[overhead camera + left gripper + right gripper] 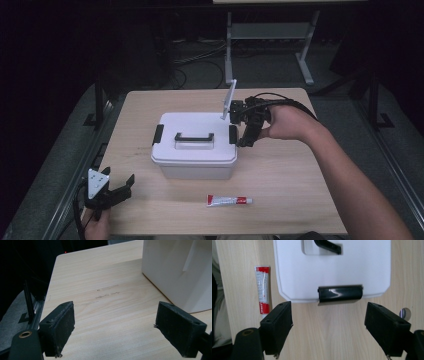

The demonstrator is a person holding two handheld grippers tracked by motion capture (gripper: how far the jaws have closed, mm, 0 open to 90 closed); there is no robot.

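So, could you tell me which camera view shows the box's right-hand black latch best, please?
The right gripper view: the latch sits close and centred on the white box's edge, just ahead of the open right gripper. The high view shows it small. The left gripper view offers just a plain box wall.

This looks like a lab or test room. A small light wooden table [280, 165] stands alone in a dark space. Behind the table, loose cables [200, 60] lie across the floor beside the metal legs of a workbench [270, 35]. Metal rails [75, 175] run along the table's sides.
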